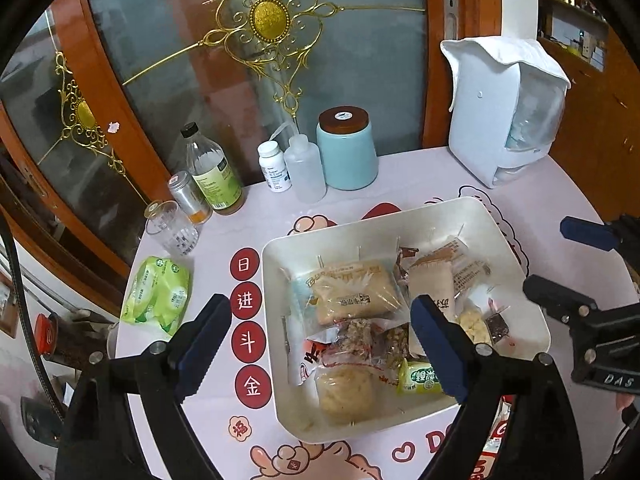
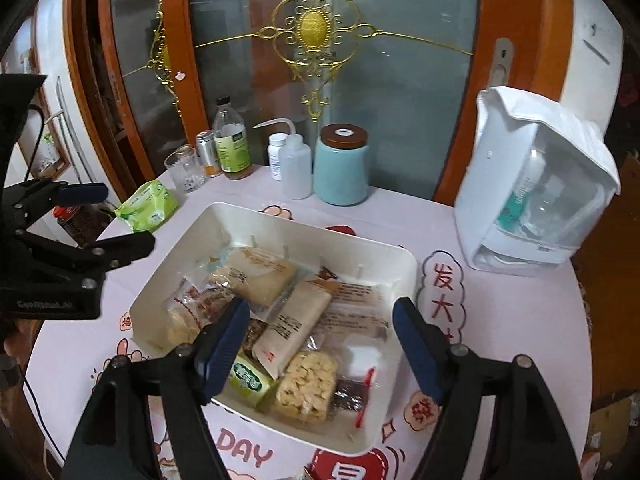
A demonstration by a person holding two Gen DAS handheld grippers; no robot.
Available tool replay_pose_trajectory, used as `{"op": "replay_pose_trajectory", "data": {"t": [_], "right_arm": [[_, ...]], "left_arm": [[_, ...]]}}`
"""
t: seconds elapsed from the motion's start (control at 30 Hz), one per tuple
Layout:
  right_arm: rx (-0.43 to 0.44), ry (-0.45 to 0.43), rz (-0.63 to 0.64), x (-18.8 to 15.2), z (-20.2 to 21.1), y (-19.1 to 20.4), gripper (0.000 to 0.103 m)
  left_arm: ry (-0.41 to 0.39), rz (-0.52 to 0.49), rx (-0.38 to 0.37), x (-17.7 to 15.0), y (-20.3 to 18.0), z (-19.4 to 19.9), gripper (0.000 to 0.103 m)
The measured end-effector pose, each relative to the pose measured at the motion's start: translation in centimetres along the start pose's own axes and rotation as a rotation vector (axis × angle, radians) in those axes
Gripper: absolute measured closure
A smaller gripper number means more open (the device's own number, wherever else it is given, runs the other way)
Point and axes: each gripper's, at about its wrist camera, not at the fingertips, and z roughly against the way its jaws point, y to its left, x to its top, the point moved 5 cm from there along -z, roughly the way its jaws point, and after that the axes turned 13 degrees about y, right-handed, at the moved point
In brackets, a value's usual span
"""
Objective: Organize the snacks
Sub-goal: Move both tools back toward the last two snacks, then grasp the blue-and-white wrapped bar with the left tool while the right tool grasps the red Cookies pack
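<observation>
A white rectangular bin point(image 1: 360, 228) point(image 2: 320, 230) sits on the round table and holds several wrapped snacks: a tan cake pack point(image 1: 354, 294) point(image 2: 264, 276), a beige bar point(image 2: 292, 320), a bag of pale nuts point(image 2: 306, 386) point(image 1: 474, 326) and a small green packet point(image 1: 418, 378) point(image 2: 248, 378). My left gripper point(image 1: 320, 344) is open and empty above the bin's near left part. My right gripper point(image 2: 320, 344) is open and empty above the bin's near edge. The right gripper also shows at the right of the left wrist view point(image 1: 560, 264).
At the table's back stand a blue canister point(image 1: 347, 154), a squeeze bottle point(image 1: 304, 168), a pill bottle point(image 1: 274, 166), a green-label bottle point(image 1: 212, 168), a can point(image 1: 188, 196) and a glass point(image 1: 172, 228). A green wipes pack point(image 1: 158, 294) lies left. A white kettle point(image 1: 500, 108) stands right.
</observation>
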Motion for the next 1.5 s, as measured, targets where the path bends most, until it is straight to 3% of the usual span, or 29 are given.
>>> {"op": "replay_pose_trajectory", "data": {"t": [0.23,0.47,0.63,0.77,1.03,1.27,1.37,1.5], "right_arm": [[-0.040,-0.009,-0.028,-2.3,2.3,0.0,0.028],[-0.094,0.029,-0.091,-7.5,3.6,0.4,0.028],[-0.125,0.068,-0.230,-12.8,3.7,-0.3,0.028],[-0.099,0.059,-0.396,-16.8,3.9,-1.1,0.028],[-0.106,0.063,-0.607,-22.5,1.8,-1.4,0.028],[-0.042,0.117,-0.710,-26.3,-2.2,-0.6,0.027],[-0.039,0.126,-0.713,-26.6,-3.2,-0.1,0.013],[-0.058,0.129,-0.708,-26.4,-4.2,0.2,0.012]], "left_arm": [[-0.029,-0.041,-0.018,-1.2,-0.9,2.4,0.013],[-0.047,-0.099,-0.069,-4.4,-2.7,4.9,0.013],[-0.042,-0.141,-0.122,-8.5,-4.4,5.7,0.013],[-0.036,-0.179,-0.161,-12.5,-5.9,5.7,0.013],[0.028,-0.281,-0.143,-19.6,-9.9,1.5,0.013],[0.144,-0.300,-0.144,-23.4,-12.4,-3.9,0.013],[0.172,-0.296,-0.140,-24.0,-12.9,-5.3,0.013],[0.205,-0.281,-0.139,-24.5,-13.0,-7.0,0.013]]}}
